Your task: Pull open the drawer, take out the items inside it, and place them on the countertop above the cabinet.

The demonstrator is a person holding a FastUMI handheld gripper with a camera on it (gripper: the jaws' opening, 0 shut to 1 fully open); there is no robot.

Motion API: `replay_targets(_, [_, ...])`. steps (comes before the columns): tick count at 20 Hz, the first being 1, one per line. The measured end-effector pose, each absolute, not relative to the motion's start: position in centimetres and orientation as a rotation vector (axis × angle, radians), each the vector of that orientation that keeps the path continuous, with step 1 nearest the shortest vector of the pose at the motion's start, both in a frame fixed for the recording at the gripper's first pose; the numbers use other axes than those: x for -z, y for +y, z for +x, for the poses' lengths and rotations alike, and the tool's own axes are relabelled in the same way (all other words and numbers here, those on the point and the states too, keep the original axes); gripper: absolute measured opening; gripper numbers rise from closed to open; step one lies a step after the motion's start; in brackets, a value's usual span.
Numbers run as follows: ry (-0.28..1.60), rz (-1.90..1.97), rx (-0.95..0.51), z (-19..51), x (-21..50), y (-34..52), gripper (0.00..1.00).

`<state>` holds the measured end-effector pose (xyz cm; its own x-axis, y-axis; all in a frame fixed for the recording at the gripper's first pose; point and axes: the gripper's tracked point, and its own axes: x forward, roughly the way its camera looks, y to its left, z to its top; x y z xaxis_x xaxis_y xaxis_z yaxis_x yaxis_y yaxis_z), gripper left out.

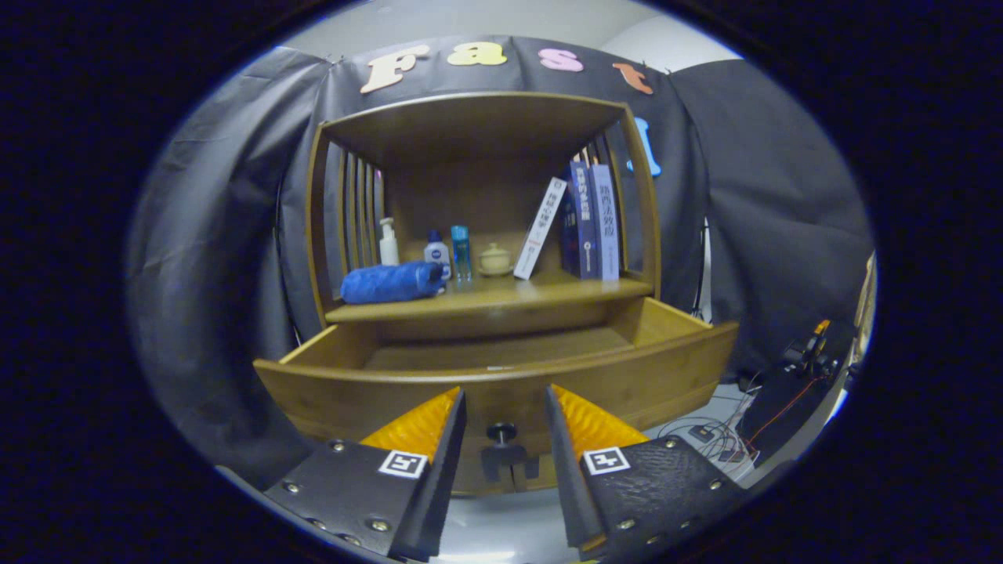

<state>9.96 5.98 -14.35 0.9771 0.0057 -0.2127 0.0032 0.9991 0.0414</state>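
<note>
Held jaws (505, 411) open around the dark knob (501, 432) of the pulled-out wooden drawer (501, 376) (stiff, probably heavy; knob the sensible hold), blue bundle (390, 283) resting on the far surface (548, 291).

Cabinet (478, 313) and open drawer (501, 384): warm wood, smooth satin finish. Drawer knob (501, 432): dark, looks metal. Blue bundle (389, 283) on countertop: soft matt cloth. Books (589, 223): glossy paper covers. Bottles (437, 252): smooth plastic. Gripper (505, 407) spread apart, fingers ribbed.
</note>
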Motion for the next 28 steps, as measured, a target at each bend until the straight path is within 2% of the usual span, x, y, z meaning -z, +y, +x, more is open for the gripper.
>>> replay_targets(3, [0.194,0.024,0.020,11.3,11.4,6.4,0.62])
replay_targets(7, [0.292,-0.004,0.061,14.0,10.9,6.1,0.76])
replay_targets(15, [0.527,-0.033,0.182,18.3,13.9,3.8,0.77])
replay_targets(28, [0.821,0.031,0.220,22.0,19.0,3.6,0.77])
